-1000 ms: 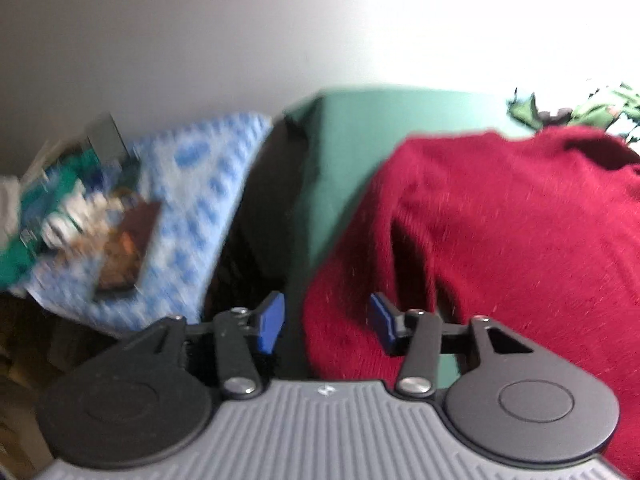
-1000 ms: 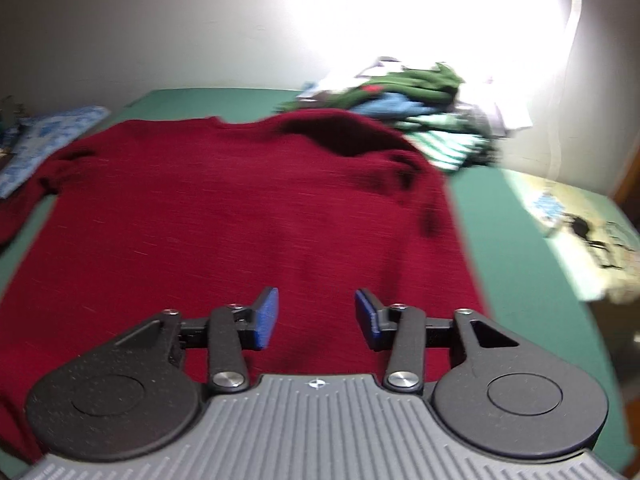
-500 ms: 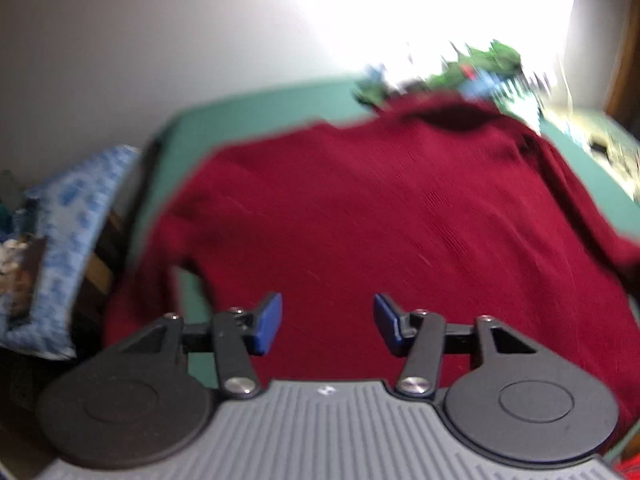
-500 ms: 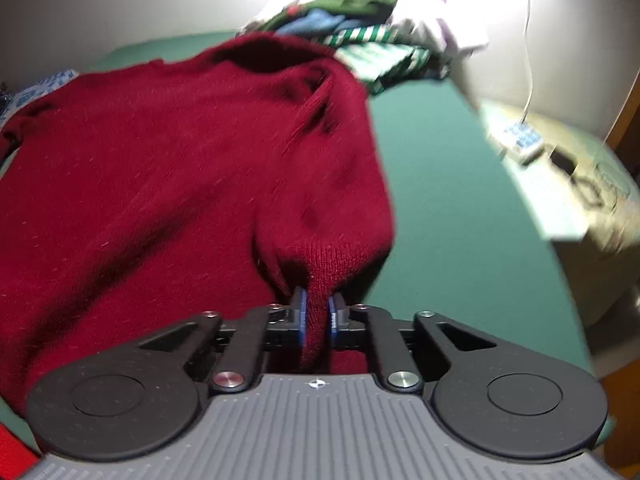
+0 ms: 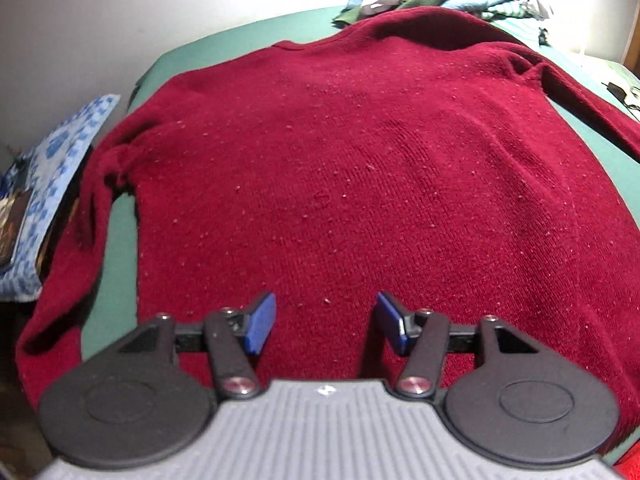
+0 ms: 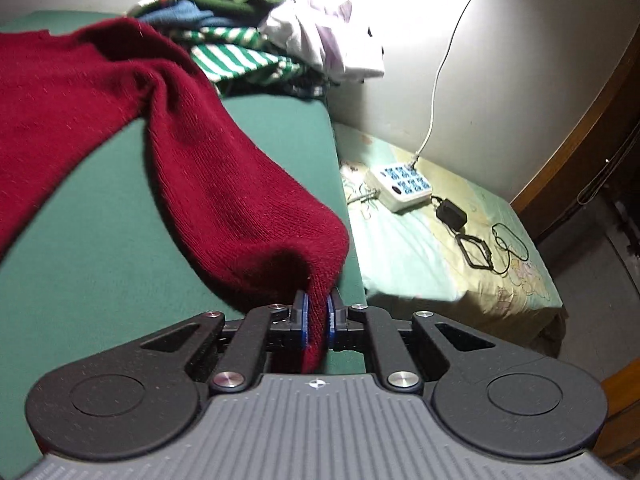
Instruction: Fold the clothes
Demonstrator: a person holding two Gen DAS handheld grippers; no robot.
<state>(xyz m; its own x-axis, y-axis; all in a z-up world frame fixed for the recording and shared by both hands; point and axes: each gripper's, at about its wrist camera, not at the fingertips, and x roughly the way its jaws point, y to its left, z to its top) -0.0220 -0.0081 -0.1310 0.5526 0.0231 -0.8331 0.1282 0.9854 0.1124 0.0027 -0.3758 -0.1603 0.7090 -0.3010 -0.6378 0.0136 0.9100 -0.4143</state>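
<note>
The red sweater [image 5: 360,152] lies spread across the green tabletop [image 6: 100,280]. The right gripper [image 6: 317,322] pinches its sleeve cuff near the right edge; the left gripper [image 5: 326,326] hangs over the hem, jaws opening, empty.

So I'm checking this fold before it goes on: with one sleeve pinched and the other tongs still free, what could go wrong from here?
1. The right tongs pinch only the cuff of the sleeve near the table's edge; a pull could stretch the knit or slip off.
2. The left tongs, opening, hold nothing over the sweater, so its body may drag.
3. The other sleeve lies bunched and could fold in crooked.
</note>
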